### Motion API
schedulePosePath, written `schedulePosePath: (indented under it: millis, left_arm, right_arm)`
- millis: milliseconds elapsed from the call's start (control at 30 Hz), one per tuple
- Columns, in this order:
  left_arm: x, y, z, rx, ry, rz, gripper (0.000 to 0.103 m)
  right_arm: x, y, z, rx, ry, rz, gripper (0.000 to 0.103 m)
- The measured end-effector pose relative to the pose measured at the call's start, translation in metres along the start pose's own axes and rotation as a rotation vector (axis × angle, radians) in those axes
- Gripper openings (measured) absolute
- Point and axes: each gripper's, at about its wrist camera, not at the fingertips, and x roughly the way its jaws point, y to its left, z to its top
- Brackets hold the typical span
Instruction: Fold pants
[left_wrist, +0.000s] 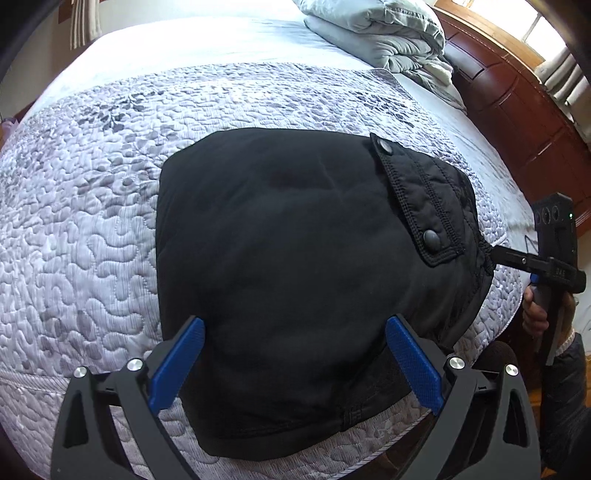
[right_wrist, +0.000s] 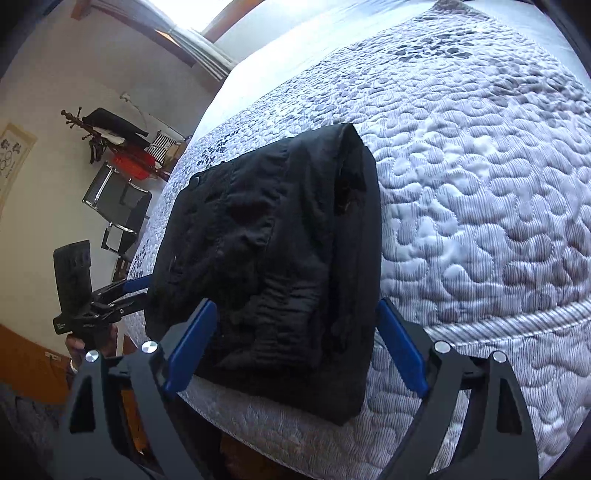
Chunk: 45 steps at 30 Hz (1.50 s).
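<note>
Blue pads line both grippers, and each pair of jaws stands wide apart with nothing pinched: the left gripper (left_wrist: 295, 363) and the right gripper (right_wrist: 295, 345) hang just above the near edge of the folded black pants (left_wrist: 295, 266), which fills the gap ahead of each pair without touching a pad. Beyond the pants spreads the grey quilted bedspread (left_wrist: 92, 206). Past that, a folded grey duvet (left_wrist: 380, 33) lies by the wooden headboard (left_wrist: 517, 110).
</note>
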Motion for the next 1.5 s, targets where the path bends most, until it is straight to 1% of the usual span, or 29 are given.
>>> schedulePosePath:
  millis: [133, 200, 267, 333, 367, 433, 500, 533, 600, 633, 733, 900, 933, 1000, 1067, 1100, 1167, 1267, 1333, 1433, 1500]
  left_arm:
    - [0.005, 0.021, 0.006, -0.09, 0.011, -0.101, 0.099]
    - [0.005, 0.035, 0.009, -0.142, 0.003, -0.17, 0.099]
    - [0.008, 0.047, 0.011, -0.18, 0.004, -0.241, 0.099]
    - [0.012, 0.062, 0.012, -0.238, 0.008, -0.314, 0.099]
    - [0.013, 0.068, 0.012, -0.26, 0.006, -0.347, 0.099]
    - [0.015, 0.08, 0.011, -0.3, 0.01, -0.416, 0.099]
    - [0.016, 0.089, 0.01, -0.323, 0.018, -0.453, 0.099]
    - [0.015, 0.093, 0.01, -0.331, 0.025, -0.458, 0.099]
    - [0.013, 0.1, 0.01, -0.345, 0.027, -0.423, 0.099]
    - [0.012, 0.106, 0.009, -0.359, 0.031, -0.422, 0.099]
    - [0.017, 0.115, 0.004, -0.396, 0.049, -0.47, 0.099]
    - [0.009, 0.136, -0.006, -0.426, 0.044, -0.432, 0.099]
    - [0.01, 0.14, -0.009, -0.438, 0.053, -0.441, 0.099]
    - [0.021, 0.147, -0.014, -0.468, 0.093, -0.494, 0.099]
    - [0.032, 0.149, -0.014, -0.465, 0.112, -0.506, 0.099]
    - [0.037, 0.151, -0.016, -0.465, 0.12, -0.525, 0.099]
    - [0.052, 0.151, -0.02, -0.48, 0.163, -0.594, 0.099]
    - [0.059, 0.146, -0.02, -0.45, 0.16, -0.609, 0.099]
    - [0.061, 0.14, -0.017, -0.415, 0.168, -0.646, 0.099]
    - [0.067, 0.128, -0.009, -0.371, 0.189, -0.644, 0.099]
    - [0.069, 0.124, -0.006, -0.363, 0.197, -0.653, 0.099]
  right_arm:
    - [0.003, 0.003, 0.003, -0.015, 0.007, 0.016, 0.088]
    - [0.005, 0.003, 0.005, -0.021, 0.014, 0.017, 0.089]
    - [0.009, 0.003, 0.007, -0.026, 0.03, 0.001, 0.09]
    - [0.015, 0.0, 0.007, -0.032, 0.052, -0.048, 0.09]
    - [0.018, -0.002, 0.007, -0.028, 0.06, -0.059, 0.09]
    - [0.02, -0.009, 0.006, 0.009, 0.077, -0.022, 0.091]
    - [0.022, -0.018, 0.005, 0.046, 0.083, 0.001, 0.091]
    - [0.021, -0.02, 0.004, 0.057, 0.084, 0.009, 0.091]
    - [0.021, -0.025, 0.002, 0.074, 0.086, 0.025, 0.092]
    - [0.021, -0.027, 0.001, 0.086, 0.089, 0.034, 0.093]
    - [0.025, -0.037, -0.002, 0.139, 0.111, 0.082, 0.094]
    - [0.023, -0.05, -0.008, 0.185, 0.123, 0.129, 0.094]
    - [0.022, -0.051, -0.012, 0.19, 0.126, 0.141, 0.094]
    - [0.02, -0.054, -0.011, 0.207, 0.136, 0.165, 0.094]
    - [0.022, -0.059, -0.012, 0.229, 0.148, 0.187, 0.095]
    - [0.022, -0.062, -0.012, 0.237, 0.152, 0.198, 0.095]
    - [0.02, -0.066, -0.012, 0.239, 0.152, 0.207, 0.095]
    - [0.018, -0.068, -0.012, 0.231, 0.156, 0.221, 0.097]
    - [0.019, -0.072, -0.012, 0.235, 0.166, 0.232, 0.099]
    - [0.02, -0.072, -0.01, 0.235, 0.173, 0.24, 0.101]
    - [0.02, -0.071, -0.009, 0.222, 0.177, 0.239, 0.101]
